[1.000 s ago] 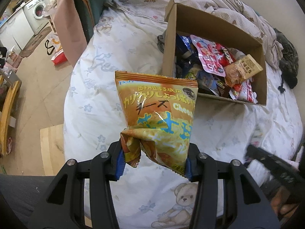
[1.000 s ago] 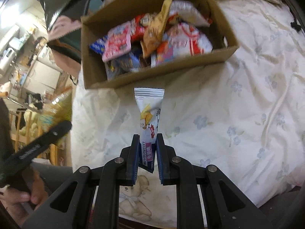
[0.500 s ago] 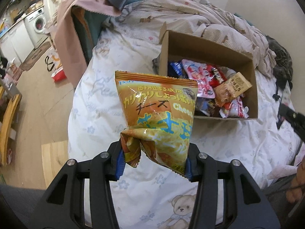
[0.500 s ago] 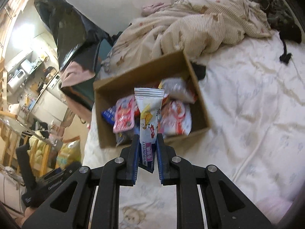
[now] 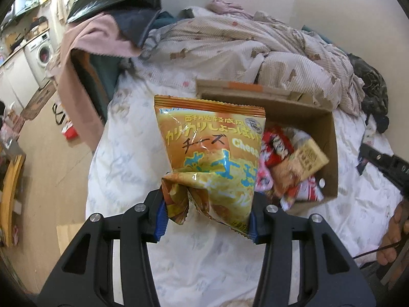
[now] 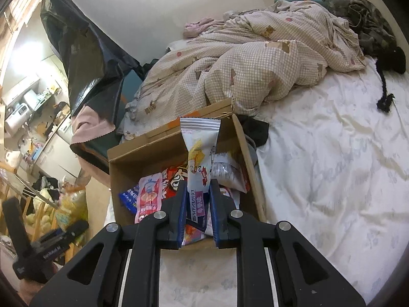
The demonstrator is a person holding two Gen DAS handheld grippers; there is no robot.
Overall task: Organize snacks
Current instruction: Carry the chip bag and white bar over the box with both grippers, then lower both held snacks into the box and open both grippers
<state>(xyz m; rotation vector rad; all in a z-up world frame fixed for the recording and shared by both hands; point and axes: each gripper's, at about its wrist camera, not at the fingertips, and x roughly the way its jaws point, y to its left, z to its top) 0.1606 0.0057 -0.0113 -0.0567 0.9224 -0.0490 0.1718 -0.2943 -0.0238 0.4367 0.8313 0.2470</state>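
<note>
My left gripper is shut on the crumpled lower end of an orange cheese snack bag, held upright above the bed. Behind and right of it stands an open cardboard box holding several snack packets. My right gripper is shut on a slim white snack packet, upright in front of the same cardboard box of packets. The right gripper's body shows at the right edge of the left wrist view; the left gripper's body shows at lower left in the right wrist view.
The box sits on a white flower-print bedsheet. A crumpled checked duvet lies behind it, dark clothes at the far right. A black bag and pink cloth drape furniture at the bed's left. Wooden floor and a washing machine lie left.
Both grippers rose and tipped up, each keeping its packet. The box now sits lower in both views, closer behind the packets, and the duvet and wall have come into view.
</note>
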